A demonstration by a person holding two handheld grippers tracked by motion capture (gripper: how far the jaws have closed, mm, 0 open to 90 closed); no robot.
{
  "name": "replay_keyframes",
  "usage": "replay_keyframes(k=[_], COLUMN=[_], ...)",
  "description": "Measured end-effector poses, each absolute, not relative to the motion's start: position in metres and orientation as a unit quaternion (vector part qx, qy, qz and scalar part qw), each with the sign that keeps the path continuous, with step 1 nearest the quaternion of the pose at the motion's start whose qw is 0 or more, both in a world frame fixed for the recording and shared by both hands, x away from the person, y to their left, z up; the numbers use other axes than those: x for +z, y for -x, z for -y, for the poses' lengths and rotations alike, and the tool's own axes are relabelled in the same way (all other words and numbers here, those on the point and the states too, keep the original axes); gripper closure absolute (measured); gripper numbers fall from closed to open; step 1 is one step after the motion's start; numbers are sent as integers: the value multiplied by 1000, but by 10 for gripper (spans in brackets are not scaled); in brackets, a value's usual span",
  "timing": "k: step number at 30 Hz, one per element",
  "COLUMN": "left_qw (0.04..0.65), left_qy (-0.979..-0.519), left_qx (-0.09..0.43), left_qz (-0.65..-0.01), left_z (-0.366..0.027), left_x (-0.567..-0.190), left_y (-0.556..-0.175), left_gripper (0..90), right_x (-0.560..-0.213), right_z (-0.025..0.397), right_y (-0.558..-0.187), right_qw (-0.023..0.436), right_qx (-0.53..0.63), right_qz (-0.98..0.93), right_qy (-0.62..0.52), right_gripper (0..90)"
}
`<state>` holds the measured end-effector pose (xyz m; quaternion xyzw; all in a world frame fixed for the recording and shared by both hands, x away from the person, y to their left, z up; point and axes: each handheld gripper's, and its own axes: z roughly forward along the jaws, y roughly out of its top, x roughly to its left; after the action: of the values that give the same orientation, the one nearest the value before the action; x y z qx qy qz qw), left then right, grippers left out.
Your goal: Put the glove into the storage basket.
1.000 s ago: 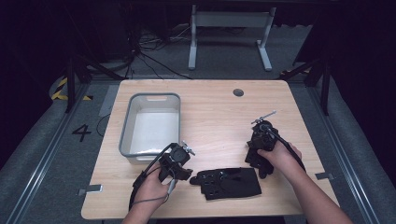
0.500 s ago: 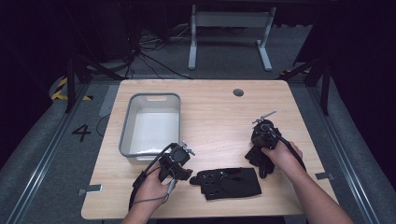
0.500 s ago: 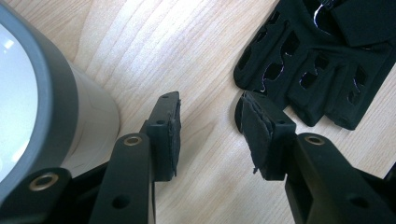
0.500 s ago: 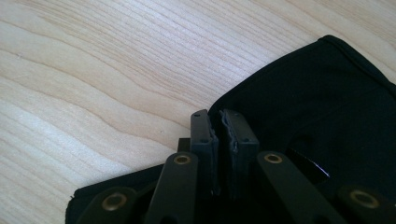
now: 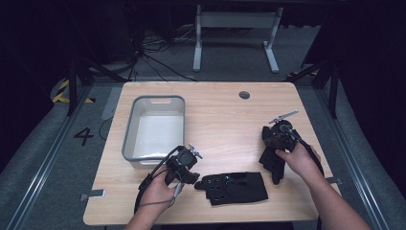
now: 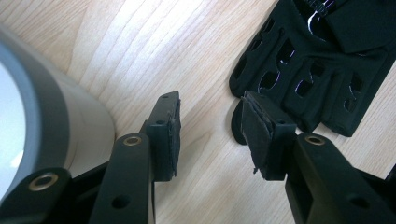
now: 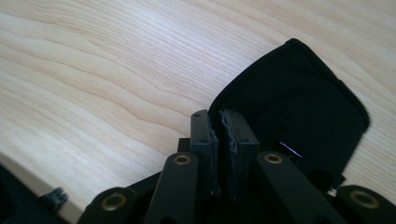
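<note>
The black glove (image 5: pixel 235 188) lies flat near the table's (image 5: pixel 225 120) front edge, about midway along it. The left hand-held gripper (image 6: pixel 210 126) is spread wide just beside the glove's fingers, between them and the grey bin (image 5: pixel 154 129). The right hand-held gripper (image 7: pixel 219 135), toward the right edge, is pressed closed at the glove's cuff; whether it pinches fabric is unclear.
</note>
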<state>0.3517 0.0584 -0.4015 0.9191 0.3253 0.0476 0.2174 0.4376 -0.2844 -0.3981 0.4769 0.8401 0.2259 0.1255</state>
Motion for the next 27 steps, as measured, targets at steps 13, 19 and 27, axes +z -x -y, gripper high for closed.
replay_keyframes(k=[13, 19, 27], left_qw=[218, 219, 219], left_qy=[-924, -924, -924], left_qx=[41, 41, 40], left_qz=[-313, -310, -311], left_z=[-46, -46, -45], left_x=[-403, -402, -403], left_y=[-356, -357, -357], left_gripper=[574, 575, 575], right_x=[-365, -355, -366], right_z=[292, 283, 284], right_y=[-405, -393, -390], right_qw=[89, 71, 41], right_qx=[307, 343, 358], right_qz=[-832, -834, -833], right_qy=[-454, -426, -421], right_gripper=[835, 835, 834])
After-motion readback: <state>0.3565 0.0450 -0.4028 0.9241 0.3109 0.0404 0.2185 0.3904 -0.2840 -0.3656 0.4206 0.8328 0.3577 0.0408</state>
